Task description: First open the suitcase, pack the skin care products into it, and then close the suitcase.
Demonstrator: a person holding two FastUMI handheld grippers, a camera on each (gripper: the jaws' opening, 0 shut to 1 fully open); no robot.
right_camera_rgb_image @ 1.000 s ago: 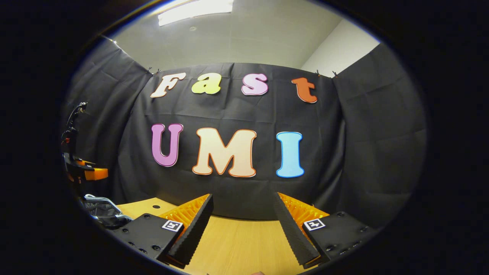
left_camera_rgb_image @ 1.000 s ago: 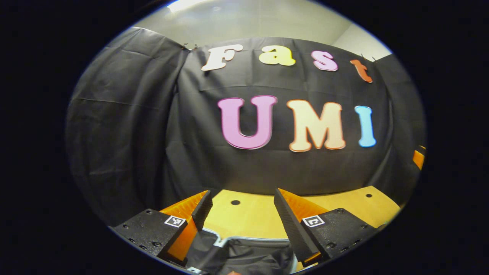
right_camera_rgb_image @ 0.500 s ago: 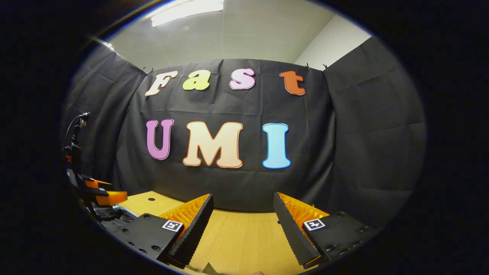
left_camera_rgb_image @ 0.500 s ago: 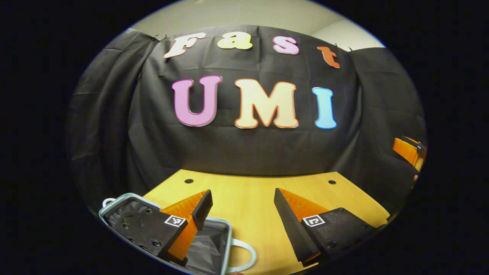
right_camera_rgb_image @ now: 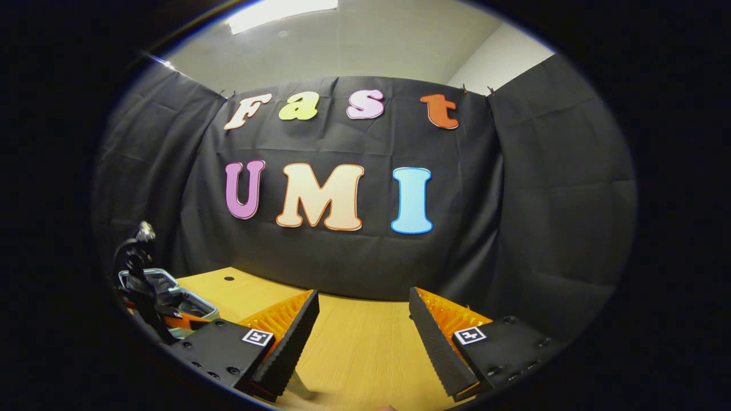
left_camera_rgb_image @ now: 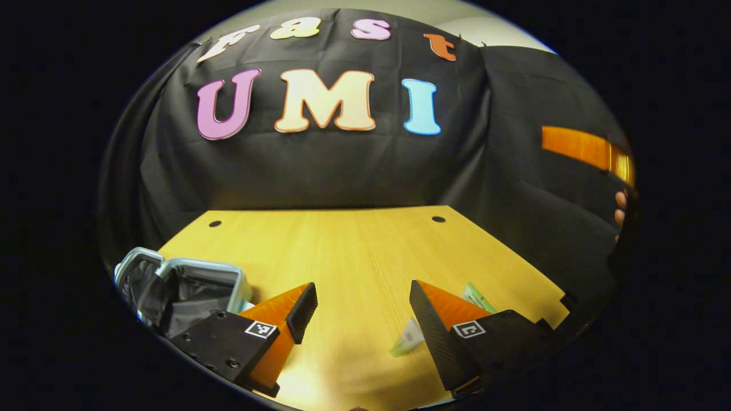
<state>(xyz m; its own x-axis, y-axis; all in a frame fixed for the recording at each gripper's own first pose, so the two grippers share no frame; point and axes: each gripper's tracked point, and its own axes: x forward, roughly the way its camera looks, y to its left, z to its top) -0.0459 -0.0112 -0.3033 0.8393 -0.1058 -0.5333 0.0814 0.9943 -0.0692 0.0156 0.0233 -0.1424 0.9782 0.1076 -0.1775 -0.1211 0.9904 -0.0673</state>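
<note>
The small suitcase (left_camera_rgb_image: pixel 171 285) lies open at the left of the wooden table (left_camera_rgb_image: pixel 342 251), its silver rim around a dark lining. My left gripper (left_camera_rgb_image: pixel 362 288) hovers open over the table, to the right of the case and holding nothing. Two pale green and white skin care items (left_camera_rgb_image: pixel 408 338) (left_camera_rgb_image: pixel 477 297) lie beside its right finger, partly hidden. My right gripper (right_camera_rgb_image: pixel 363 294) is open and empty above the table. Far left in the right gripper view sits the suitcase (right_camera_rgb_image: pixel 197 303), with the left gripper (right_camera_rgb_image: pixel 137 279) in front of it.
At the right edge of the left gripper view are the other gripper's body (left_camera_rgb_image: pixel 582 147) and a hand (left_camera_rgb_image: pixel 619 208). Black cloth walls close the table's back and sides. A pale sliver (right_camera_rgb_image: pixel 298 388) shows under my right gripper's left finger.
The left gripper has swung right and tilted down. The suitcase slid to the left of its view and the skin care items came into sight. The right gripper barely moved.
</note>
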